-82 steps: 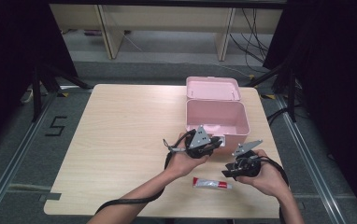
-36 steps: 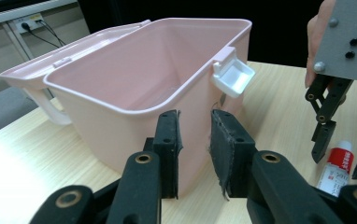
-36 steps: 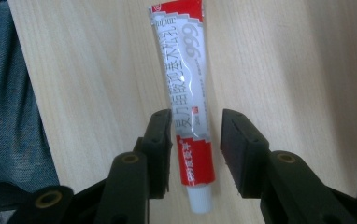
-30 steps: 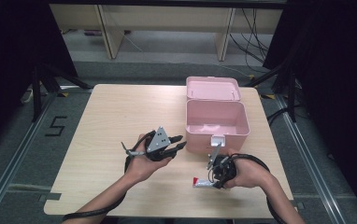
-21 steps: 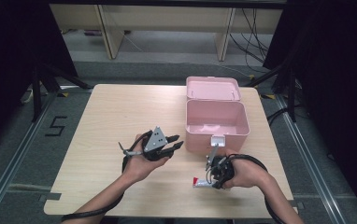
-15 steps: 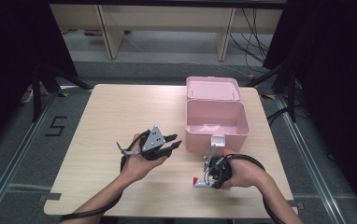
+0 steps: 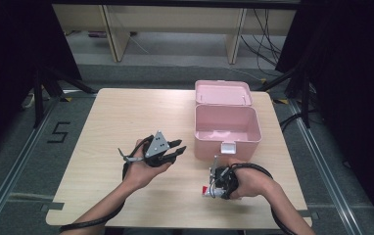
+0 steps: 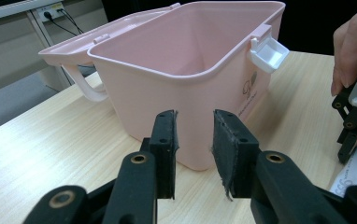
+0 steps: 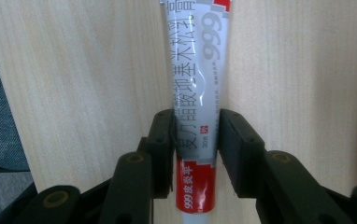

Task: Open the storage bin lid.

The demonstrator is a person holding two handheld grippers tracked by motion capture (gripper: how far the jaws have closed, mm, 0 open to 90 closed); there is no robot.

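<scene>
Now the right tongs (image 9: pixel 196 126), just closing, straddle the ointment tube (image 9: pixel 197 70); left tongs (image 8: pixel 194 140) gape empty.

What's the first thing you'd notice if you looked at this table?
Probably the open pink box on the far right part of the wooden table, lid flipped back. Next, near the front edge, the right gripper has its jaws around a white and red tube lying flat; they have just been closing.
</scene>
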